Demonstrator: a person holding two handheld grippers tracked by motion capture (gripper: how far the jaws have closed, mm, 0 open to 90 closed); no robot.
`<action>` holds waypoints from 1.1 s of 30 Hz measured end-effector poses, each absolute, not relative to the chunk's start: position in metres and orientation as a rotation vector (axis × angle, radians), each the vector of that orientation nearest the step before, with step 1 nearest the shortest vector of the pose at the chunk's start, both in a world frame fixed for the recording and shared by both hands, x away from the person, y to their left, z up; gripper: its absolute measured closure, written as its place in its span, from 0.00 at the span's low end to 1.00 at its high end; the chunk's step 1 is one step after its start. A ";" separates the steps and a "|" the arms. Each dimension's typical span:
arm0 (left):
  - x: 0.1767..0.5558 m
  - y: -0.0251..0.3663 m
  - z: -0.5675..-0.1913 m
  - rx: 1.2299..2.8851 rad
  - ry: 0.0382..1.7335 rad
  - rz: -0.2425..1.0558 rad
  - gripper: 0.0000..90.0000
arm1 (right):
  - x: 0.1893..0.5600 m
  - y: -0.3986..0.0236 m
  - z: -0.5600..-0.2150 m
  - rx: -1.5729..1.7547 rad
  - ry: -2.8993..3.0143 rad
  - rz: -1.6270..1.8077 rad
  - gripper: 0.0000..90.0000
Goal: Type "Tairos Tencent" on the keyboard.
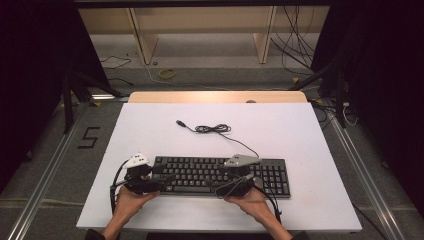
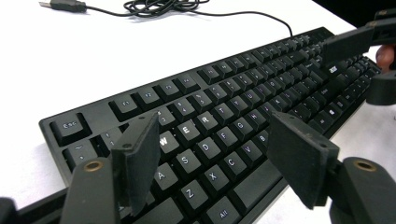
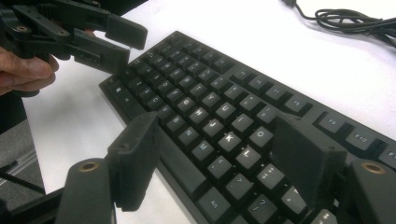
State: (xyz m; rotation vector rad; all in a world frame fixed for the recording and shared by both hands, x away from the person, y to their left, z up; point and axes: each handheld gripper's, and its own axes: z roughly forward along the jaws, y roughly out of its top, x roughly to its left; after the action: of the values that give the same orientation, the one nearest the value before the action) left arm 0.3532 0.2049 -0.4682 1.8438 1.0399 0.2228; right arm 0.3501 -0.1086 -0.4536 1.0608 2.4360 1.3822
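A black keyboard (image 1: pixel 220 175) lies flat on the white table (image 1: pixel 300 135), near the edge closest to the person and with its long side running across the table. Its thin black cable (image 1: pixel 215 129) runs away from the back edge, bunches into a loose coil farther up the table and ends in a USB plug (image 1: pixel 180 122) lying on the bare surface. The left gripper (image 1: pixel 152 180) sits at the keyboard's left end, held by the person's left hand (image 1: pixel 127 200), and the right gripper (image 1: pixel 232 182) sits over the keys right of the middle, held by the right hand (image 1: pixel 252 202). In the left gripper view the left gripper (image 2: pixel 215 154) has its jaws spread wide, with nothing between the pads; one pad stands over the keys by Q and A at the left end, the other over the front edge near the space bar, and the letter keys W, E, R, S, D show in the gap. Whether the pads touch the keys cannot be told. In the right gripper view the right gripper (image 3: pixel 219 158) is likewise wide apart and holds nothing; its one pad hangs just beyond the keyboard's front edge, the other over the keys to the right of L, with K, L and O showing between them. The left gripper appears farther off at the keyboard's far corner, also spread.
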 end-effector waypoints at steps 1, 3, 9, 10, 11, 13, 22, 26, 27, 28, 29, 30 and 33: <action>0.353 0.206 -0.468 1.841 1.040 0.222 0.38 | 0.350 -0.108 -0.454 1.061 2.440 1.380 0.37; 0.351 0.207 -0.466 1.834 1.042 0.227 0.37 | 0.349 -0.105 -0.456 1.057 2.450 1.377 0.37; 0.348 0.212 -0.464 1.810 1.052 0.229 0.37 | 0.348 -0.098 -0.457 1.038 2.468 1.379 0.41; 0.348 0.212 -0.464 1.808 1.053 0.228 0.37 | 0.348 -0.097 -0.457 1.038 2.469 1.382 0.42; 0.347 0.212 -0.464 1.807 1.052 0.229 0.37 | 0.348 -0.096 -0.457 1.033 2.473 1.382 0.44; 0.346 0.212 -0.463 1.806 1.052 0.227 0.36 | 0.347 -0.094 -0.458 1.022 2.482 1.388 0.49; 0.340 0.211 -0.462 1.801 1.053 0.221 0.33 | 0.344 -0.083 -0.464 0.995 2.523 1.364 0.72; 0.339 0.212 -0.462 1.794 1.056 0.213 0.33 | 0.345 -0.079 -0.468 0.988 2.541 1.347 0.82; 0.339 0.213 -0.462 1.793 1.057 0.213 0.33 | 0.345 -0.078 -0.469 0.992 2.545 1.344 0.84; 0.338 0.213 -0.462 1.792 1.057 0.212 0.33 | 0.345 -0.078 -0.469 0.988 2.548 1.343 0.86; 0.338 0.213 -0.462 1.791 1.056 0.212 0.32 | 0.345 -0.077 -0.470 0.985 2.554 1.342 0.88; 0.337 0.213 -0.462 1.792 1.055 0.212 0.32 | 0.345 -0.076 -0.470 0.976 2.554 1.341 0.90; 0.337 0.213 -0.461 1.795 1.053 0.213 0.32 | 0.345 -0.074 -0.472 0.969 2.566 1.330 0.95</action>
State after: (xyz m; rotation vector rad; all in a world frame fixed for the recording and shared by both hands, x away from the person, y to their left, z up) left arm 0.3366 0.2129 -0.4615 1.7955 1.0530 0.2130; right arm 0.3448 -0.0738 -0.4721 0.9687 2.5664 1.3301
